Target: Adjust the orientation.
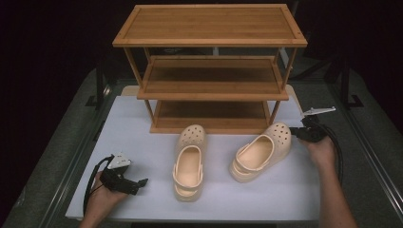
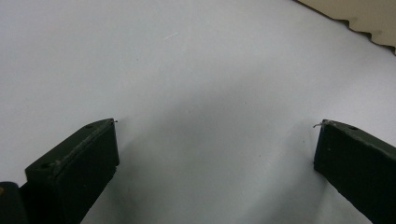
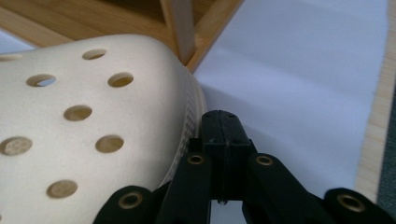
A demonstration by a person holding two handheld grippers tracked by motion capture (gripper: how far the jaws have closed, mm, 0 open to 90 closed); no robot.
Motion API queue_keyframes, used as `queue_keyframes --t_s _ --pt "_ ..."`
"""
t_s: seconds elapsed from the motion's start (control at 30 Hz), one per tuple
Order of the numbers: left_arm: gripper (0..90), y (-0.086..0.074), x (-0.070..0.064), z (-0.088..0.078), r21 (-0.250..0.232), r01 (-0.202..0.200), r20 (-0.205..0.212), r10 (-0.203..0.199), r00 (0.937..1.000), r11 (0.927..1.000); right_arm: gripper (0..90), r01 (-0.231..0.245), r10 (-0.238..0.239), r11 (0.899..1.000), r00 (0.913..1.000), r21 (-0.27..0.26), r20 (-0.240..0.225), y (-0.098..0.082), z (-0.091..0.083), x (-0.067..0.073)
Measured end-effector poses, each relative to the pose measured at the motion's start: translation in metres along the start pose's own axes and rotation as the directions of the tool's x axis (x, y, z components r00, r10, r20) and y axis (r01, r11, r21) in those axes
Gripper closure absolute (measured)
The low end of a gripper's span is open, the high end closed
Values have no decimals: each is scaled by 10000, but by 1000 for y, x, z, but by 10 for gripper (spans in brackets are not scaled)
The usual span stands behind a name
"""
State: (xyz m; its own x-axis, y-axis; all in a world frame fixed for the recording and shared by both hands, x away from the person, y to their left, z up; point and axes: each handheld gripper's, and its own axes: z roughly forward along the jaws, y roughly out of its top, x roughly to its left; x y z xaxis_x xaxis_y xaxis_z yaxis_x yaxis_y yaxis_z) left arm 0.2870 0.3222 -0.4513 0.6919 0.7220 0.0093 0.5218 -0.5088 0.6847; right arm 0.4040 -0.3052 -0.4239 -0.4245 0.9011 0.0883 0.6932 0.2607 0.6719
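On the table: two clogs before the rack [image 1: 209, 71].
Right clog [image 1: 260, 151]: toe toward the rack's right leg, long axis diagonal.
Right gripper [image 1: 298, 132]: jaws closed, empty, tip touching that toe's side.
Left gripper [image 1: 141, 183]: wide, empty, well left of the left clog [image 1: 190, 161].

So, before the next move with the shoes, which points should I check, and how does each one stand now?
1. Left gripper open, nothing between its jaws: ok.
2. Right gripper open for a grasp: not ok, jaws closed together.
3. Right gripper near the right clog: ok, at its toe.
4. Left clog upright on the table: ok.
5. Rack shelves free: ok for what shows.
6. Right clog clear of the rack leg: cannot tell.
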Motion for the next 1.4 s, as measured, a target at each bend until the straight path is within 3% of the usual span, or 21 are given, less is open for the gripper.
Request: queue_keyframes --t_s 0.63,0.67,0.87,1.13,1.23,1.27,1.4 --pt "0 0 0 0 -41 0 -8 0 10000 10000 899 753 -735 9970 9932 174 -903 6 8 37" --pt "0 0 0 0 -45 -3 -10 2 10000 10000 899 959 -935 9952 9902 186 -1041 7 12 44" --pt "0 0 0 0 -42 -2 -7 2 10000 10000 899 1155 -1116 9932 9817 165 -1541 9 19 57" --pt "0 0 0 0 -42 -3 -6 3 10000 10000 899 1464 -1409 9892 9604 50 -2402 15 34 85" --pt "0 0 0 0 -42 0 -5 0 10000 10000 899 1660 -1600 9861 9554 32 -2481 17 36 91" --pt "0 0 0 0 -27 -6 2 6 10000 10000 899 1791 -1738 9838 9493 -39 -2620 18 38 97" --pt "0 0 0 0 -46 -4 -10 4 10000 10000 899 1944 -1884 9809 9481 -18 -2560 18 39 104"
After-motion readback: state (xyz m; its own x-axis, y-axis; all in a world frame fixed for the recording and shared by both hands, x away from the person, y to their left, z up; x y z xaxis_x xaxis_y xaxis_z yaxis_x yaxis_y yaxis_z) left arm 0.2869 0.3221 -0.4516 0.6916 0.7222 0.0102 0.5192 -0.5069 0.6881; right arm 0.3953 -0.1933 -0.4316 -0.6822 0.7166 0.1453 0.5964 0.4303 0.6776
